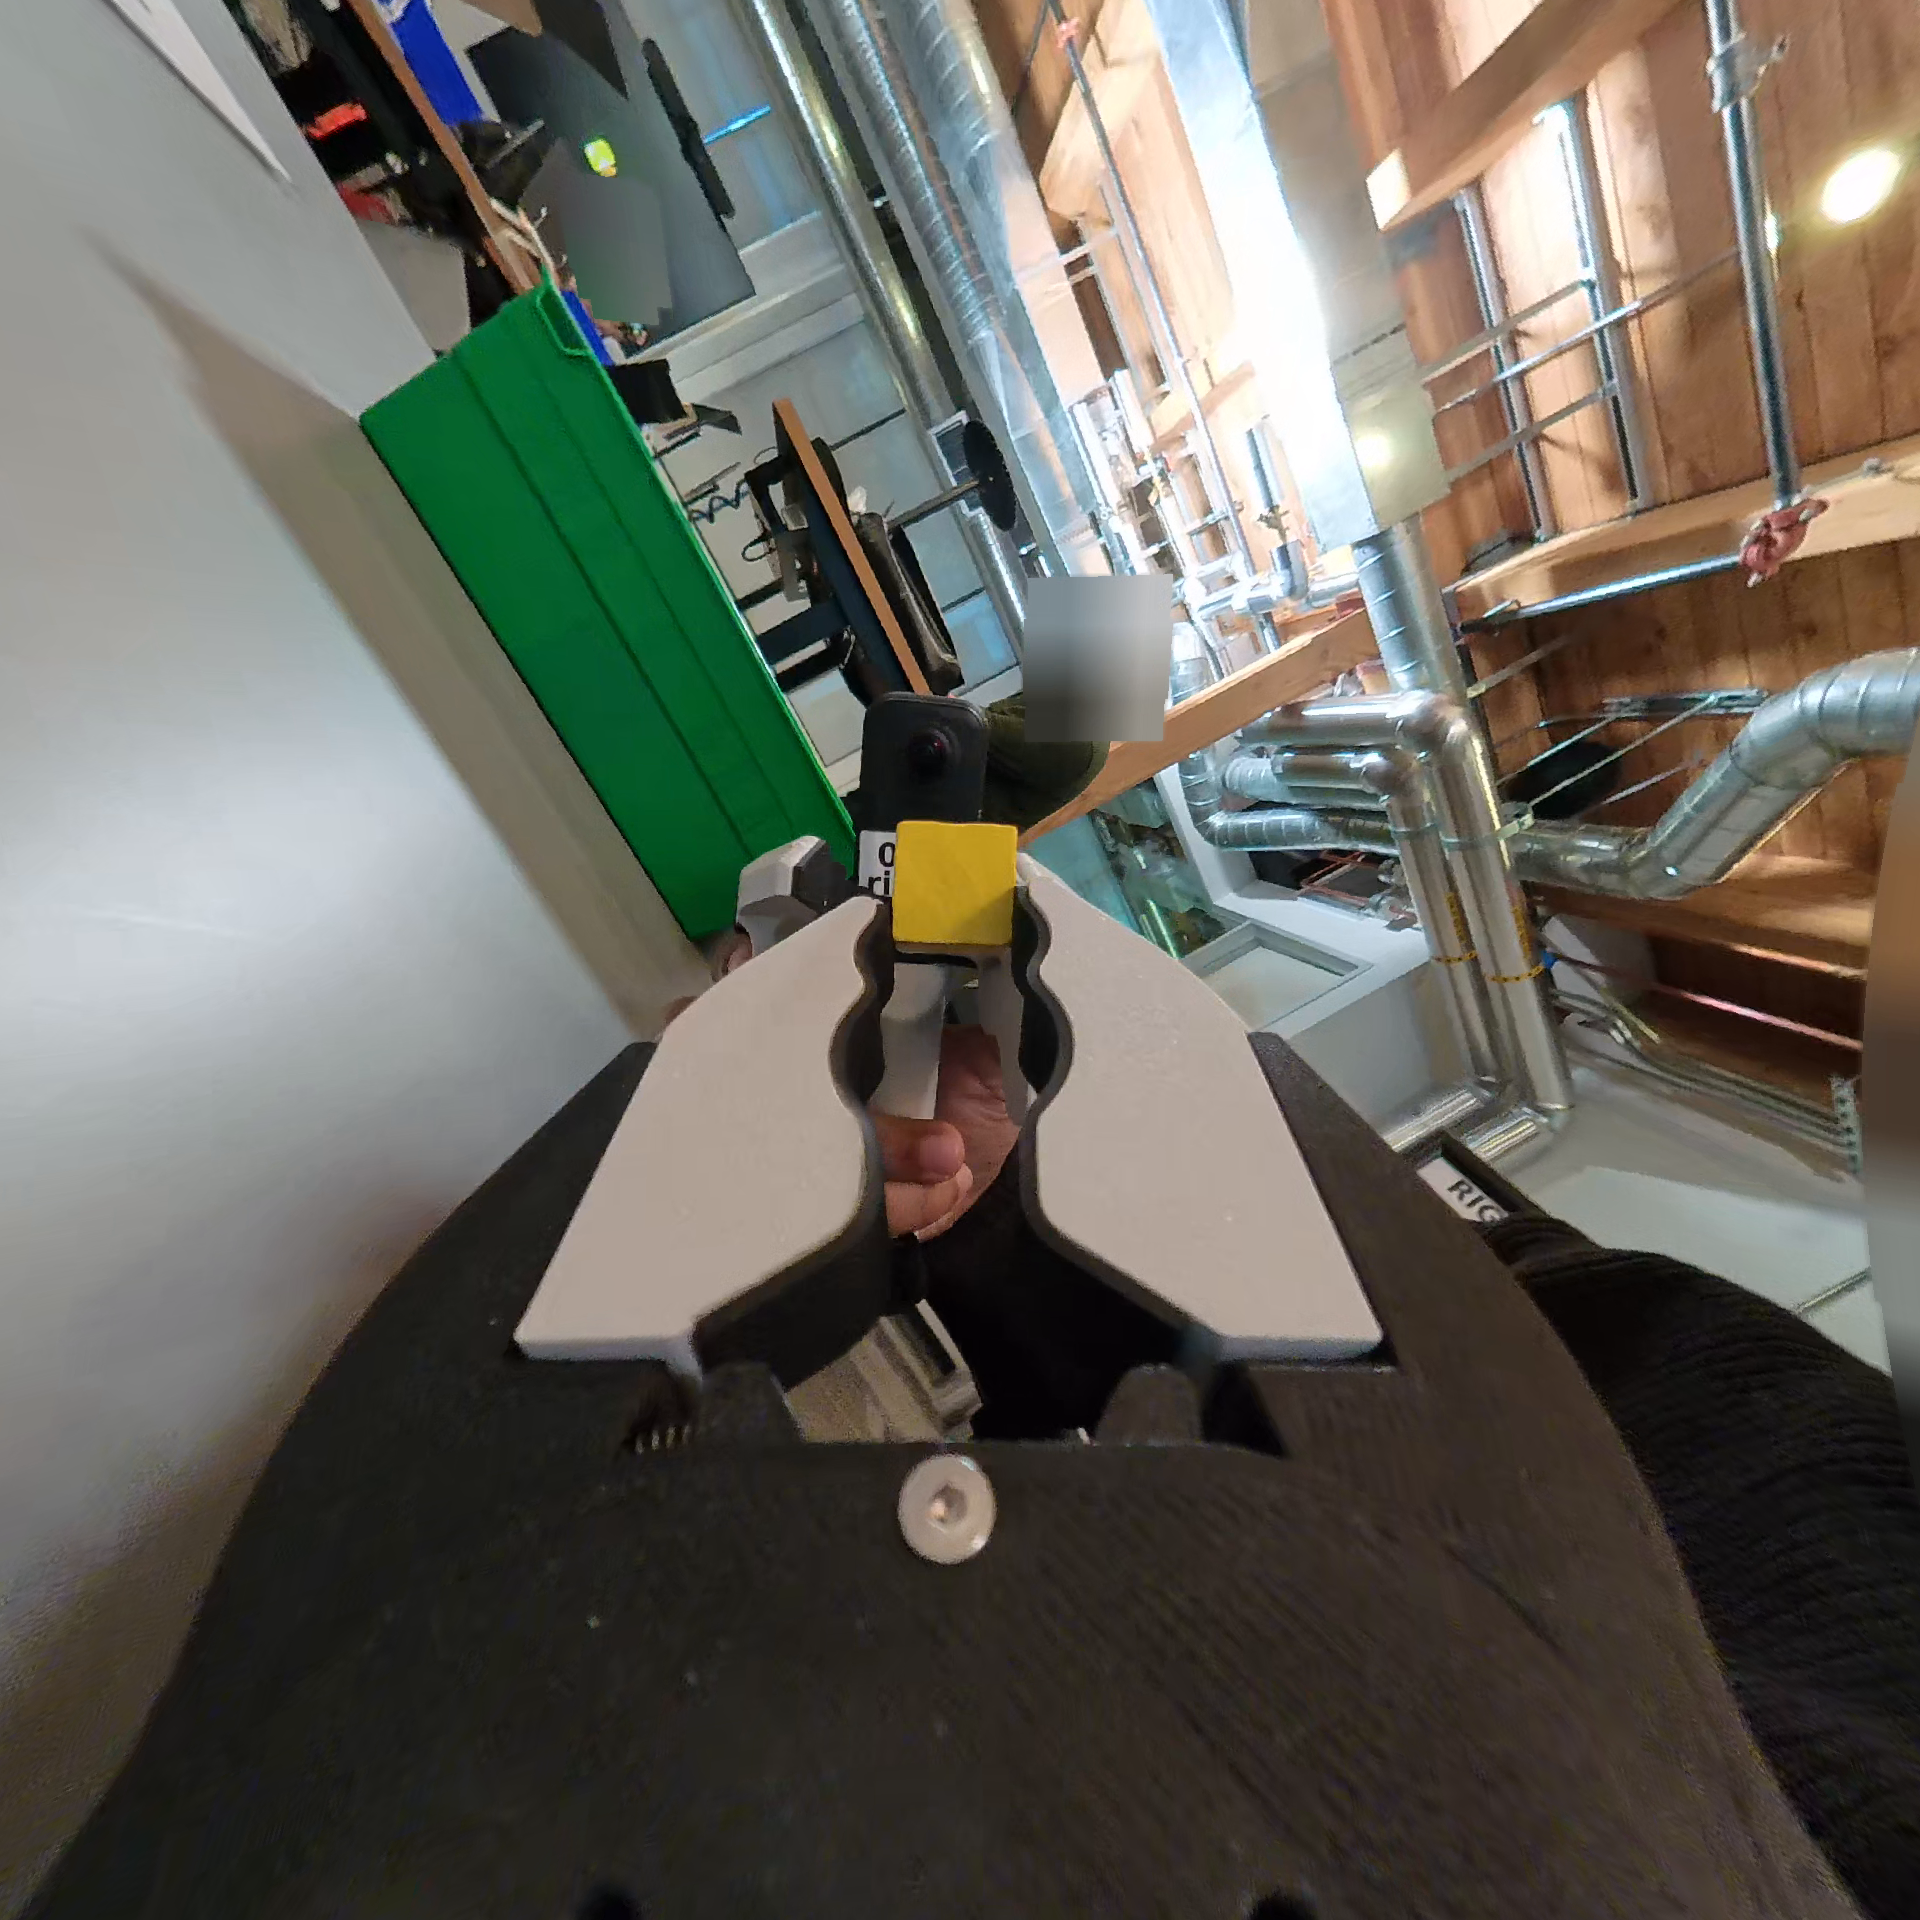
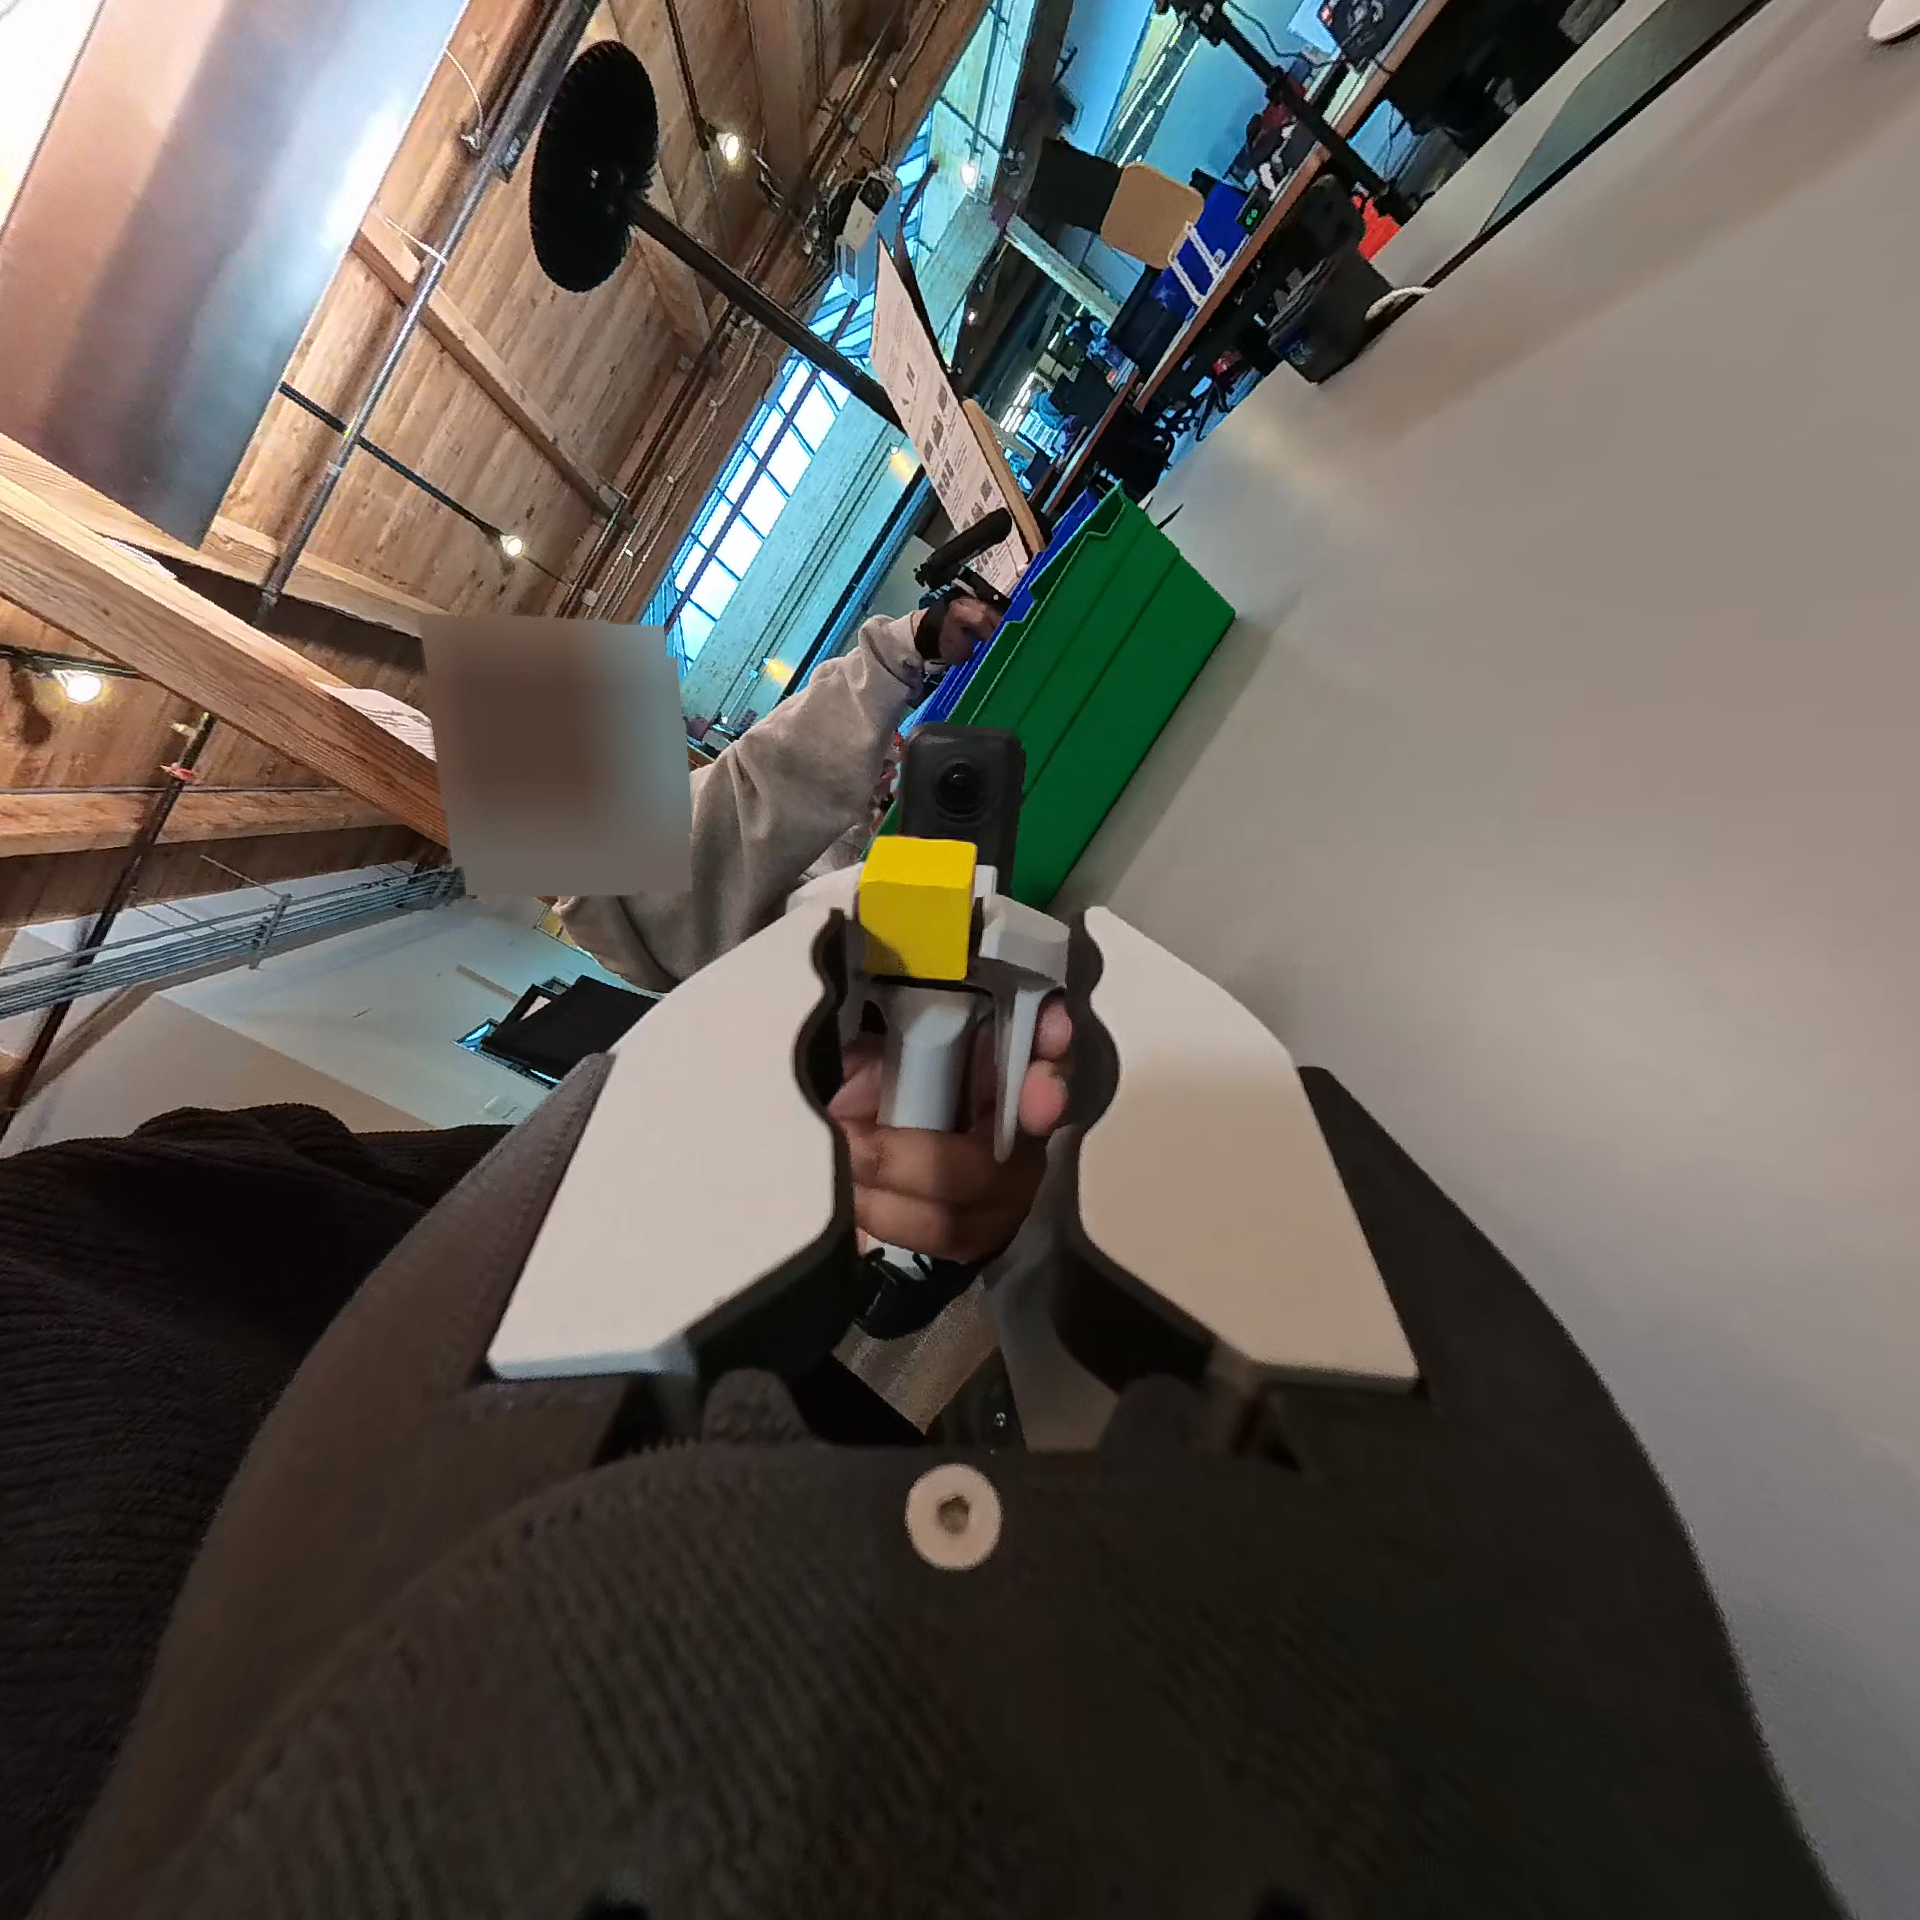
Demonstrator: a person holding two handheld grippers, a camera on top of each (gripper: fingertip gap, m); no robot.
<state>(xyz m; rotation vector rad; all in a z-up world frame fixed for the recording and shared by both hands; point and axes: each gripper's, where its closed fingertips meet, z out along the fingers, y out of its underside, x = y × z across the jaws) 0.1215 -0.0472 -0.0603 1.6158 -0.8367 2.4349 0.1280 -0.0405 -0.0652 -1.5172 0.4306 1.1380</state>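
Grip check: your left claw (image 1: pixel 951 906) pinches the yellow cube (image 1: pixel 954 883) at its very tips, held clear of the white table (image 1: pixel 208 831). Your right claw (image 2: pixel 956 927) meets it tip to tip, spread wider than the cube and flanking it without closing. A green bin (image 1: pixel 582 623) stands behind on the table.
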